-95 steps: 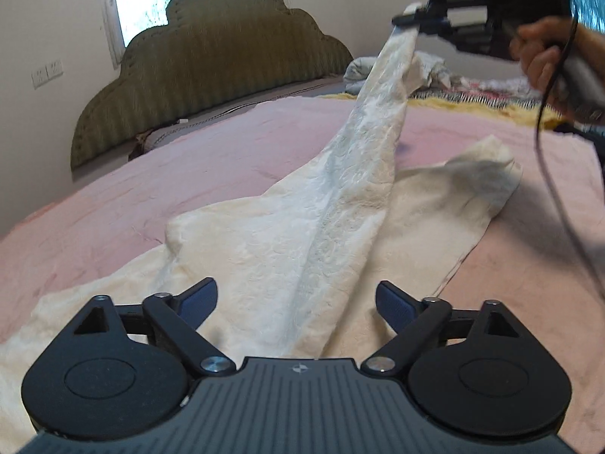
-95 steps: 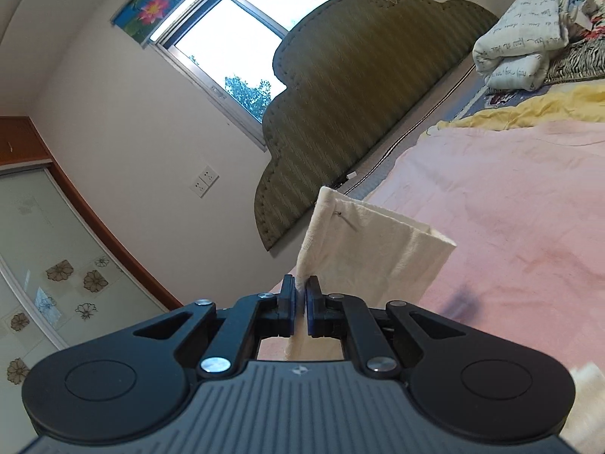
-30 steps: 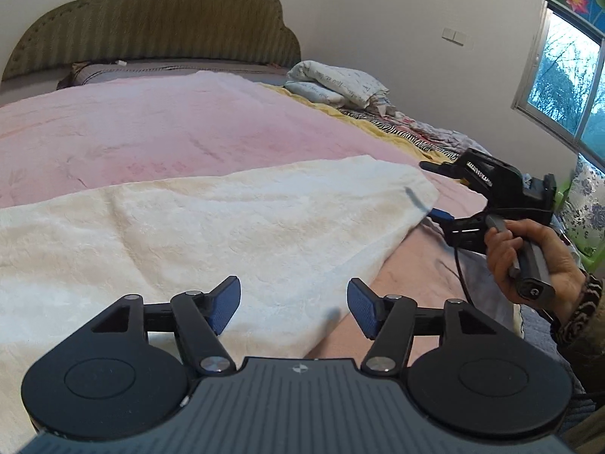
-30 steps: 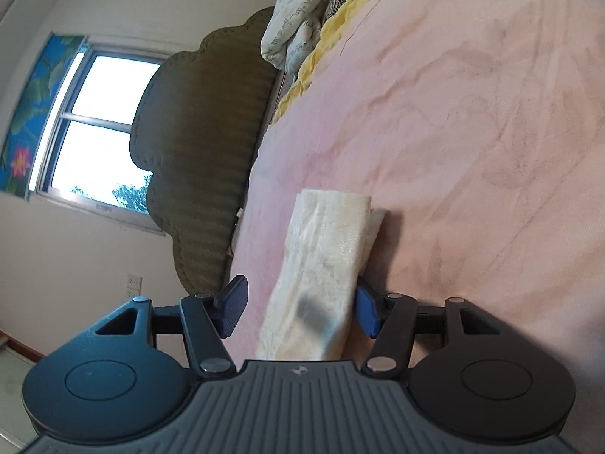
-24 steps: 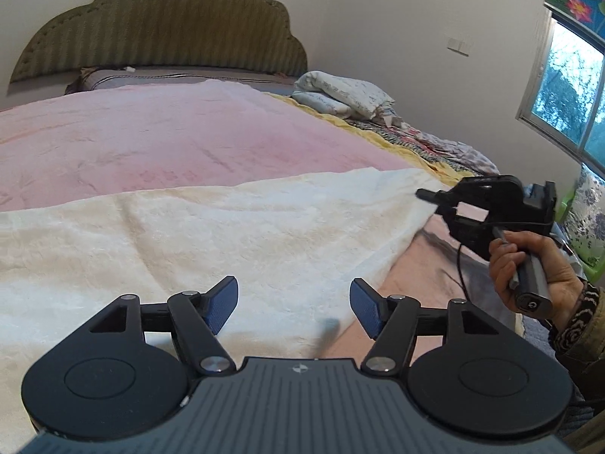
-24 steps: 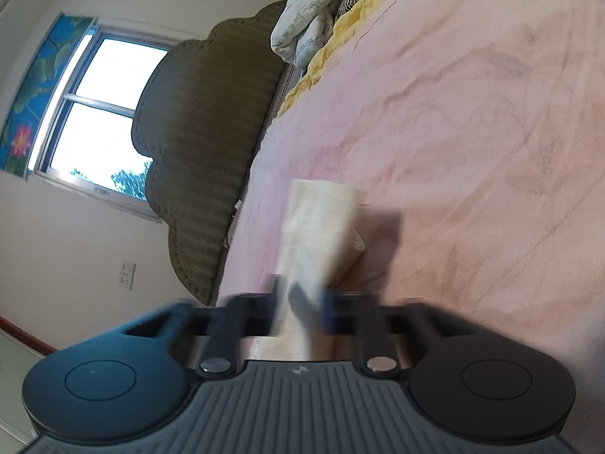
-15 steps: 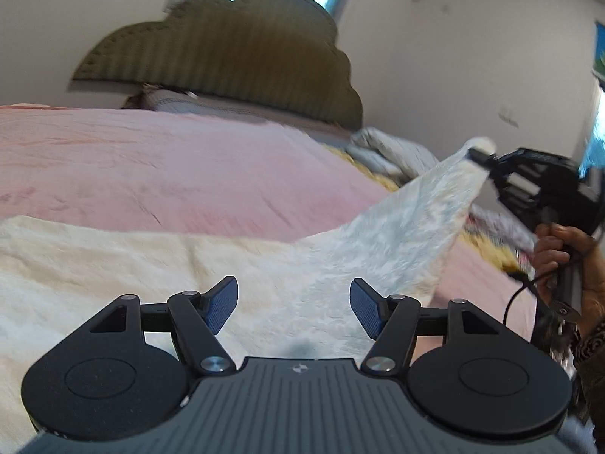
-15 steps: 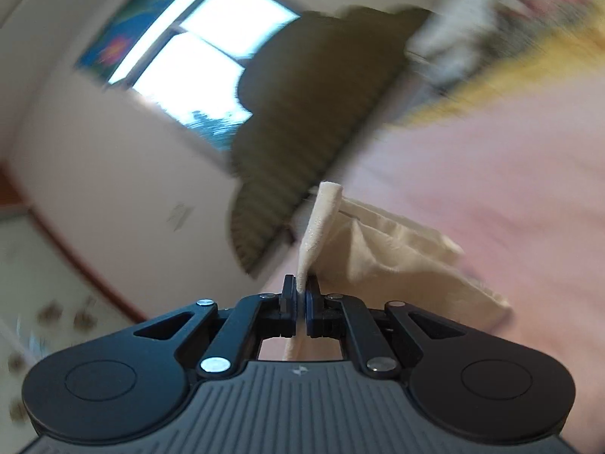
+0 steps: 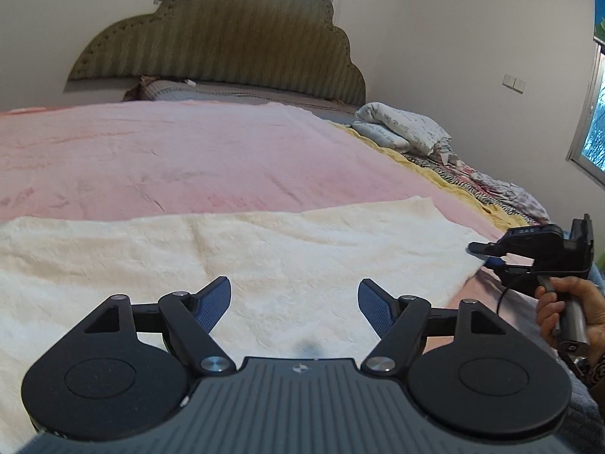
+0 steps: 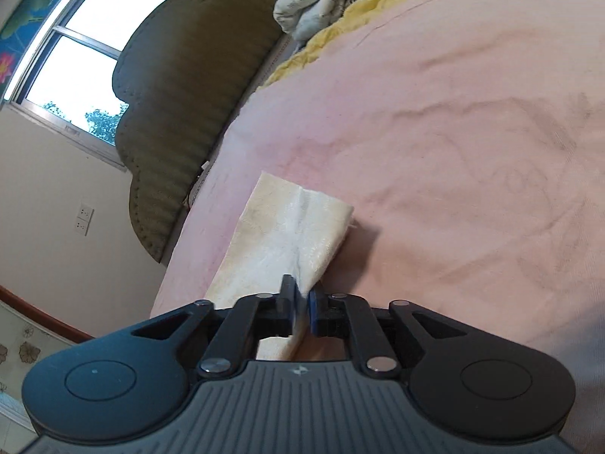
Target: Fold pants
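Cream-white textured pants [image 9: 264, 257] lie spread flat across the pink bedspread [image 9: 189, 151]. My left gripper [image 9: 295, 302] is open and empty, hovering just above the near part of the pants. My right gripper [image 10: 301, 308] is shut on the pants' leg end [image 10: 298, 234], low at the bed surface. In the left wrist view the right gripper [image 9: 487, 255] sits at the pants' right edge, held by a hand.
A green scalloped headboard [image 9: 227, 45] stands at the back. A folded white quilt [image 9: 401, 128] and striped, yellow bedding [image 9: 472, 185] lie along the right side of the bed. Pink bedspread stretches beyond the pants.
The right gripper closed on the leg end, lifted it high, and has brought it back down flat at the bed's right edge. The left gripper stayed open above the pants.
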Motion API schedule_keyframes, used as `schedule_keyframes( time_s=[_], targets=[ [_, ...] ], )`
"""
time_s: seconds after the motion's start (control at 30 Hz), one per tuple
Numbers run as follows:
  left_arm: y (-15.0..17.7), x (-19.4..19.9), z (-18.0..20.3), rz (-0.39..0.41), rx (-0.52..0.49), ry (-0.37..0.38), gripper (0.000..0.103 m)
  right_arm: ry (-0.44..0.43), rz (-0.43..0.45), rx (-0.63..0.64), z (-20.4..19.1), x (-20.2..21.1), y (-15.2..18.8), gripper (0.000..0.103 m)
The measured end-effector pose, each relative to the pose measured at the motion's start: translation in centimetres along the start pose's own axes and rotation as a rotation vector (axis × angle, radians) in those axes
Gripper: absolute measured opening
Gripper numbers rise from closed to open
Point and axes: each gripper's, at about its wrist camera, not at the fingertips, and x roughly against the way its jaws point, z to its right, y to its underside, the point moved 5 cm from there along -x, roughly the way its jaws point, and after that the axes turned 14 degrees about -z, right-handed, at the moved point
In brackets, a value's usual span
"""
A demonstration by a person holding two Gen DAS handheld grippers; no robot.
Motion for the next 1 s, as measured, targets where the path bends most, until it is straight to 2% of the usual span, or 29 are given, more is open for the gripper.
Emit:
schedule_keyframes(
  time_s=[0.07,0.1,0.13,0.17,0.2,0.3,0.4,0.43,0.47,0.5,0.53,0.63,0.73,0.83,0.9,1.0],
  targets=[
    [-0.1,0.0,-0.3,0.007,0.004,-0.015,0.077,0.011,-0.002,0.004,-0.2,0.5,0.1,0.035],
    [-0.1,-0.2,-0.5,0.005,0.013,-0.02,0.077,-0.011,-0.006,-0.002,-0.2,0.8,0.2,0.06],
    [-0.2,-0.5,-0.6,-0.001,0.024,-0.021,0.077,-0.053,-0.013,-0.01,-0.1,1.0,0.6,0.075],
    [-0.3,-0.7,-0.8,-0.01,0.035,-0.02,0.078,-0.091,-0.024,-0.007,-0.2,0.9,0.7,0.075],
    [-0.4,-1.0,-0.9,-0.021,0.047,-0.018,0.077,-0.094,-0.051,0.009,-0.4,0.5,0.8,0.075],
    [-0.2,-1.0,-0.8,-0.035,0.053,-0.011,0.078,-0.044,-0.079,0.085,-1.7,-1.5,0.5,0.077],
    [-0.2,-0.5,-0.6,-0.021,0.028,-0.029,0.078,-0.025,-0.044,0.123,-2.6,-3.4,-0.8,0.075],
    [-0.3,-0.5,-0.5,-0.019,0.024,-0.037,0.078,-0.028,-0.028,0.128,-2.7,-3.7,-1.2,0.072],
    [-0.3,-0.4,-0.6,-0.018,0.024,-0.041,0.078,-0.027,-0.015,0.132,-2.7,-3.9,-1.5,0.064],
    [-0.4,-0.5,-0.6,-0.018,0.027,-0.042,0.078,-0.014,-0.004,0.125,-2.4,-4.1,-1.8,0.031],
    [-0.3,-0.5,-0.6,-0.018,0.031,-0.041,0.079,-0.008,-0.003,0.104,-1.8,-4.2,-2.1,0.012],
    [-0.6,-1.0,-1.2,-0.037,0.073,-0.031,0.081,-0.071,0.015,0.021,-0.2,-3.9,-2.1,0.012],
    [-0.8,-1.7,-2.5,-0.072,0.174,-0.009,0.081,-0.047,0.053,0.083,-1.5,-3.3,-1.7,0.012],
    [-2.2,-2.6,-3.2,-0.111,0.263,0.027,0.081,-0.059,0.058,0.117,-3.0,-3.1,-2.2,0.012],
    [-3.7,-3.6,-2.3,-0.14,0.23,0.067,0.082,-0.06,0.054,0.138,-3.9,-3.1,-2.5,0.012],
    [-5.4,-5.5,-0.1,-0.161,0.118,0.055,0.086,-0.054,0.061,0.159,-4.3,-2.9,-2.5,0.012]
  ],
)
